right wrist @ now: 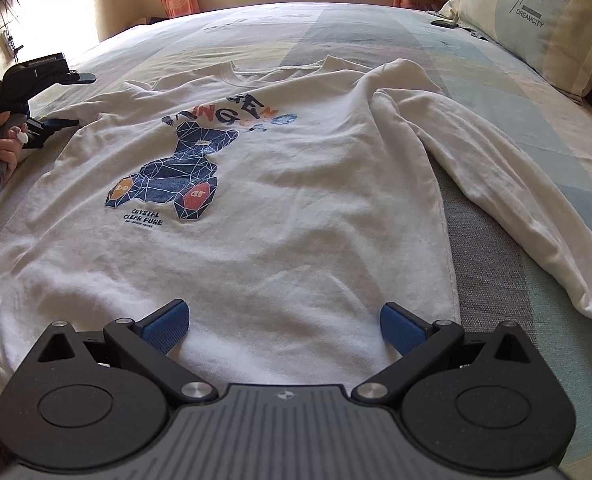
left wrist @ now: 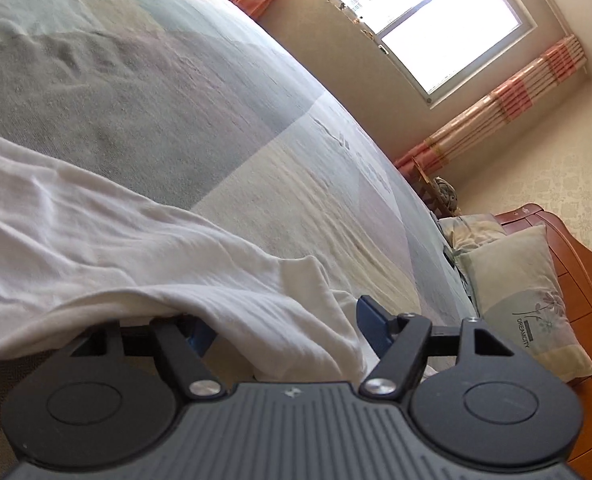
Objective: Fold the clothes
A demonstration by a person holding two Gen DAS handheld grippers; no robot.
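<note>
You are working at the start of the fold: the white sweatshirt (right wrist: 256,200) is lying face up on the bed (right wrist: 495,92), its bear print (right wrist: 176,172) showing, its collar toward the far side and its hem toward you. One long sleeve (right wrist: 515,208) is spreading out toward the pillow (right wrist: 535,20); the other side is at your left claw (left wrist: 286,330).

Your left claw is standing fairly wide, and white cloth is draping between its blue pads (left wrist: 369,320) and over one finger. I cannot see the pads pressing on it, so I am judging that the cloth is not yet gripped. In the right wrist view this claw is sitting at the shoulder edge of the sweatshirt, with your hand (right wrist: 4,140) around its handle.

Your right claw (right wrist: 282,326) is hovering wide over the hem, holding nothing.

The next move is probably asking you to close the left claw firmly on the sleeve or shoulder edge, then carry it inward over the chest. Take only the layer you want, and keep the body flat while lifting.
</note>
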